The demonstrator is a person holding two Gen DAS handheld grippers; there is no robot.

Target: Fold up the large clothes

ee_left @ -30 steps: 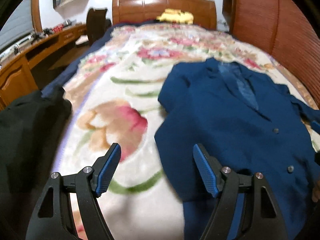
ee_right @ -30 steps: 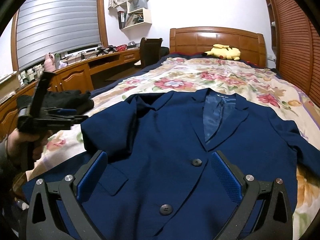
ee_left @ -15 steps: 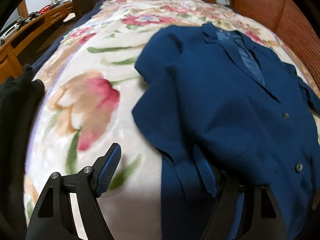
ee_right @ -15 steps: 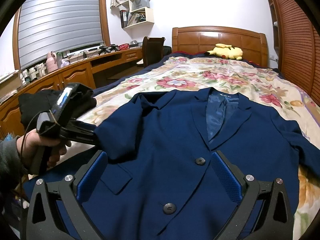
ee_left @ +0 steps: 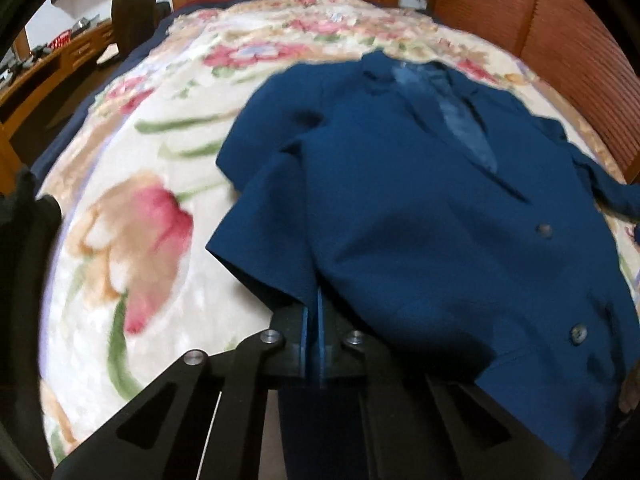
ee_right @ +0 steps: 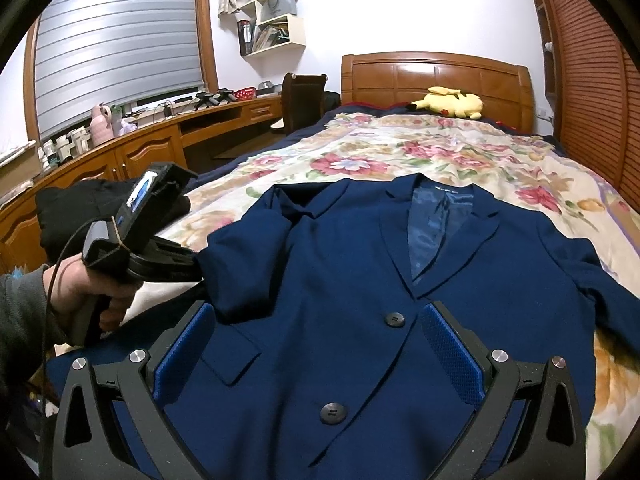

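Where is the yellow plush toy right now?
In the right wrist view, the yellow plush toy lies at the far end of the bed against the wooden headboard, beyond the blue jacket.

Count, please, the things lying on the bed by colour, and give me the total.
Blue: 1, the suit jacket
Yellow: 1, the plush toy by the headboard
Black: 1, the bundle of dark clothing at the bed's left edge
Total: 3
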